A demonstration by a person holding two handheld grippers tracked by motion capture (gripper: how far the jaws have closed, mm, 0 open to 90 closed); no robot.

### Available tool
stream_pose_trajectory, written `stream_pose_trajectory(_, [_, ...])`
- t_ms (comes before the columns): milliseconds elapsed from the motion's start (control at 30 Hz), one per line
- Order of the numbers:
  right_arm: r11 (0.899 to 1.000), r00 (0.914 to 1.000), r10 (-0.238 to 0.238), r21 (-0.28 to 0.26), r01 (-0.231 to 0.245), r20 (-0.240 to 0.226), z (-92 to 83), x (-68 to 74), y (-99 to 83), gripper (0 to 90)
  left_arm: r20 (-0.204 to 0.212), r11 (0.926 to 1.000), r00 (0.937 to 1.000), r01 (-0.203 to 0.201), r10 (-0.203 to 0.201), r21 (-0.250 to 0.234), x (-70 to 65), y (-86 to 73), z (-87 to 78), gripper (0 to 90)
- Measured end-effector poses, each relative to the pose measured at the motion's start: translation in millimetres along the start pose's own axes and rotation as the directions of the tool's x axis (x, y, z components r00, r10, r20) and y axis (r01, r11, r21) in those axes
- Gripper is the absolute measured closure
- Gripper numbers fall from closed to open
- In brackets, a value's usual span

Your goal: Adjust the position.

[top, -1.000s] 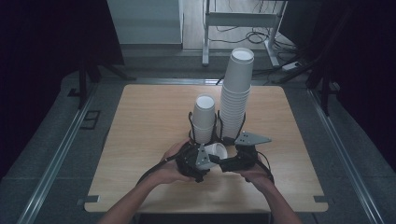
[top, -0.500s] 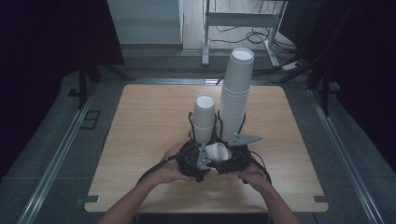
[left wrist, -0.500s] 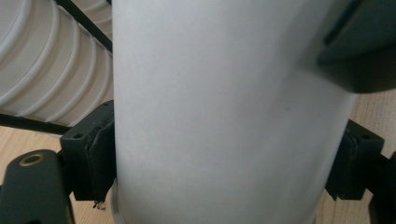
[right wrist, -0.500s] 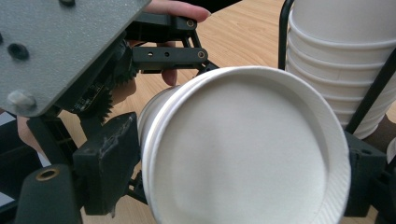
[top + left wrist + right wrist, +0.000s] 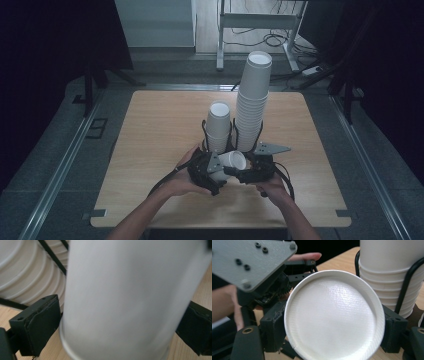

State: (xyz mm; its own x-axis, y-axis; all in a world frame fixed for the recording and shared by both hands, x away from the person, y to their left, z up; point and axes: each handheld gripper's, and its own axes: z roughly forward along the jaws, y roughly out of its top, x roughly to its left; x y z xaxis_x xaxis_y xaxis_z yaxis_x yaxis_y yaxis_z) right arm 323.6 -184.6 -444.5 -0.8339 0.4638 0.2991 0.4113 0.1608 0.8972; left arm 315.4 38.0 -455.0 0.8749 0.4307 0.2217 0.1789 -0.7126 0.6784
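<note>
Handover in progress: one cup lies on its side between the two tongs, low over the surface, just in front of the rack holding the short stack and the tall stack.

Right tongs have just been closing; in the right gripper view the jaws sit tight on either side of the cup's base end, so they grip the cup.

Left tongs have just been opening; in the left gripper view the cup wall is between the jaws, the right pad looks clear, and the left pad is at or near the wall, hard to tell.

Cup's long axis runs roughly left-right, from one tongs to the other. The right hand now carries it; judged next: left tongs back off along that axis.
</note>
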Motion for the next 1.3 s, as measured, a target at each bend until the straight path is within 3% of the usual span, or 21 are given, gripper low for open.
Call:
stream_pose_trajectory(100, [0.998,0.9992,0.034,-0.042,-0.035,-0.022,-6.4,-3.6,-1.9,23.4,0.020,0.9993,0.9995,0.024,-0.024,-0.029,3.1,-2.0,-1.7,1.3])
stream_pose_trajectory(233, [0.996,0.9986,0.042,-0.080,-0.044,-0.031,-12.7,-5.9,-4.1,23.4,0.030,0.9971,0.9988,0.041,-0.039,-0.063,4.2,-3.2,-3.7,4.8])
stream_pose_trajectory(367, [0.994,0.9988,0.043,-0.095,-0.046,-0.025,-15.6,-7.2,-6.6,23.4,0.023,0.9971,0.9996,0.019,-0.018,-0.074,2.3,-3.5,-4.5,13.0])
stream_pose_trajectory(500, [0.995,0.9990,0.043,-0.087,-0.044,-0.013,-16.3,-8.8,-8.4,23.3,0.018,0.9969,0.9998,0.003,-0.002,-0.079,-0.2,-2.8,-3.9,27.5])
stream_pose_trajectory(600, [0.996,0.9989,0.041,-0.076,-0.043,-0.023,-14.7,-8.6,-9.3,23.3,0.014,0.9953,0.9999,-0.009,0.010,-0.096,-1.5,-2.7,-4.3,24.1])
stream_pose_trajectory(767, [0.996,0.9985,0.047,-0.077,-0.049,-0.027,-13.8,-8.9,-9.4,23.5,0.000,0.9968,1.0000,-0.008,0.008,-0.079,-1.5,-4.3,-3.2,13.8])
stream_pose_trajectory(1000, [0.995,0.9976,0.067,-0.079,-0.068,-0.020,-15.6,-12.6,-9.8,23.9,-0.027,0.9937,0.9996,-0.004,0.000,-0.112,2.1,-4.8,-11.3,3.6])
stream_pose_trajectory(1133, [0.994,0.9970,0.076,-0.078,-0.077,-0.016,-15.1,-13.6,-7.4,24.1,-0.070,0.9934,0.9970,-0.041,0.034,-0.107,-0.7,-1.4,-13.3,2.2])
stream_pose_trajectory(1300, [0.994,0.9963,0.085,-0.065,-0.085,-0.016,-13.3,-13.3,-4.9,24.2,-0.071,0.9909,0.9951,-0.076,0.068,-0.111,-2.1,4.2,-13.9,2.1])
